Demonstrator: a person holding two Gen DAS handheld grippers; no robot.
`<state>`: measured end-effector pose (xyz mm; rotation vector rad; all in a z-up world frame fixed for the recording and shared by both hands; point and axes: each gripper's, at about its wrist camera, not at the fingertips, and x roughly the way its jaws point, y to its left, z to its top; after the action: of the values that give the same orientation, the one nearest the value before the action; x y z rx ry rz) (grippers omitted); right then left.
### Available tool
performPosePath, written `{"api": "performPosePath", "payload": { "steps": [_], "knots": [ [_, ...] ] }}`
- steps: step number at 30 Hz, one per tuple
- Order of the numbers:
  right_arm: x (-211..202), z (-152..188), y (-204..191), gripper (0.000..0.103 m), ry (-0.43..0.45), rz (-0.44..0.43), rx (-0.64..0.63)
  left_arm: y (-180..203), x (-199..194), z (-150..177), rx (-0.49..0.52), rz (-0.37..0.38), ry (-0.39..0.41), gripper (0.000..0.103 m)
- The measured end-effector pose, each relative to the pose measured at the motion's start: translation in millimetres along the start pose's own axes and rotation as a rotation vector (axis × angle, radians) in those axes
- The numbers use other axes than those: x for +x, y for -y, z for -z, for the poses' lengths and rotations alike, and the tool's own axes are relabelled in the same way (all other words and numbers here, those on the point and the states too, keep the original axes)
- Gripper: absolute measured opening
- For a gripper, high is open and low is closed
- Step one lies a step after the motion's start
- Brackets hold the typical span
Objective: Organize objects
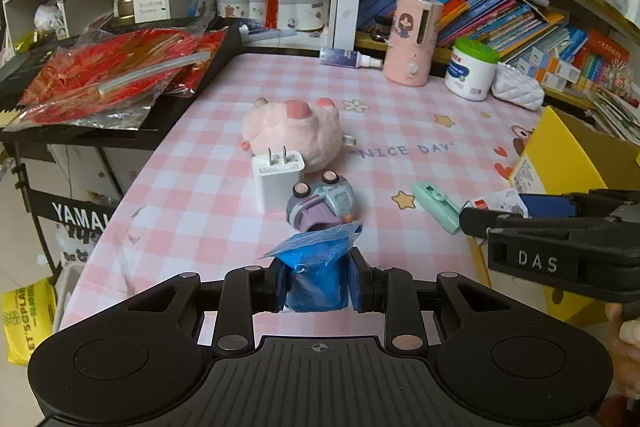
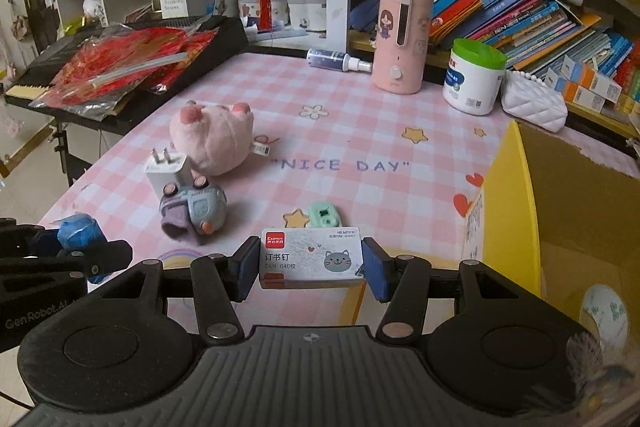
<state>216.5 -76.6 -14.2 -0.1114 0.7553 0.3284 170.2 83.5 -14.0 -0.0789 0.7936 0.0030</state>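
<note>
A: What is the left claw (image 1: 318, 277) gripping?

B: A crumpled blue packet (image 1: 318, 267), clenched tight between its pads, lifted over the near edge of the pink checked worktop (image 1: 400, 107).

A: And the right claw (image 2: 310, 263)?

B: It's grasping a white staple box (image 2: 311, 259) with a grey cat picture, jaws part-open around it, near right, beside the yellow carton (image 2: 516, 195).

Soft even indoor light, pink checked tablecloth (image 2: 340, 99) bright and sharp, faint shadows under objects, strong fisheye bending of bookshelves (image 1: 520, 7) at edges, crinkled red foil packet (image 1: 112, 75) glinting, corners darker, slightly blurred
</note>
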Motion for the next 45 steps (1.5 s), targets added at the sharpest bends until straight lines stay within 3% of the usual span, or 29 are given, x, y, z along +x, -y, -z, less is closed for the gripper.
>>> {"api": "performPosePath", "payload": {
  "steps": [16, 31, 45],
  "knots": [
    [-49, 45, -14, 0.051, -0.014, 0.051, 0.052, 1, -42, 43, 0.048, 0.057, 0.008, 0.027],
    [-110, 109, -42, 0.051, -0.024, 0.084, 0.132, 0, -96, 95, 0.129, 0.103, -0.009, 0.027],
    [-156, 165, -38, 0.051, -0.048, 0.192, 0.276, 25, -113, 127, 0.252, 0.232, -0.041, 0.027]
  ]
}}
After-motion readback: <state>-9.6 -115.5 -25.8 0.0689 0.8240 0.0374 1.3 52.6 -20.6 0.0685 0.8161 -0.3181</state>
